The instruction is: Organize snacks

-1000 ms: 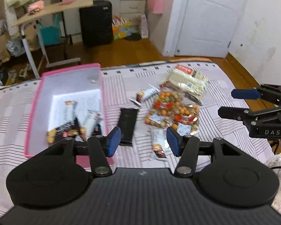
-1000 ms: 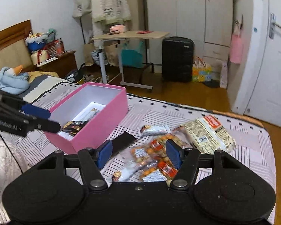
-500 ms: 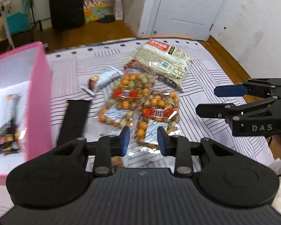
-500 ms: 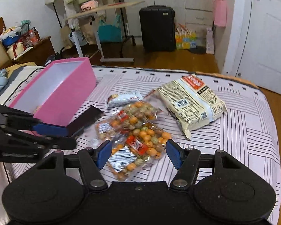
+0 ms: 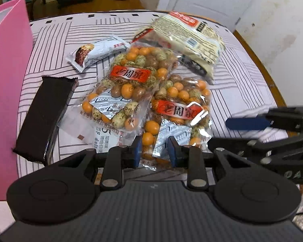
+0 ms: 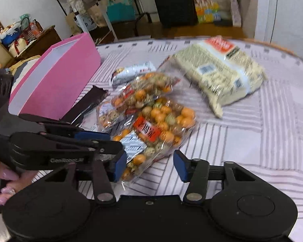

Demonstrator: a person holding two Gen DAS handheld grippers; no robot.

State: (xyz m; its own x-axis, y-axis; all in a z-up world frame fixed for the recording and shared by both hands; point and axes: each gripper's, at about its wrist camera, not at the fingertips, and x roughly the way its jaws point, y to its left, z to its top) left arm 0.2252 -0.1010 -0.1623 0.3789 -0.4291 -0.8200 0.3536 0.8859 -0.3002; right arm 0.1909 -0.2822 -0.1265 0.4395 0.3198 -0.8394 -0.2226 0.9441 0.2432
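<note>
Striped bed [image 5: 242, 76] carrying pink box [image 5: 8, 84] at left, its inside cut off. Beyond, pale noodle packet [image 5: 187, 38], blurred in the right wrist view. Two clear bags of coated peanuts overlapping mid-bed: far peanut bag [image 5: 129, 82], near peanut bag [image 5: 179, 113]. Dark wrapped bar [image 5: 46, 115] just beside the box; small white snack pack [image 5: 99, 52] behind. Left gripper [image 5: 154, 151] narrowed but not clenched, pads either side of the near bag's bottom edge; contact unclear. Right gripper [image 6: 149, 165] spread wide, holding nothing, left pad at that bag's corner.
</note>
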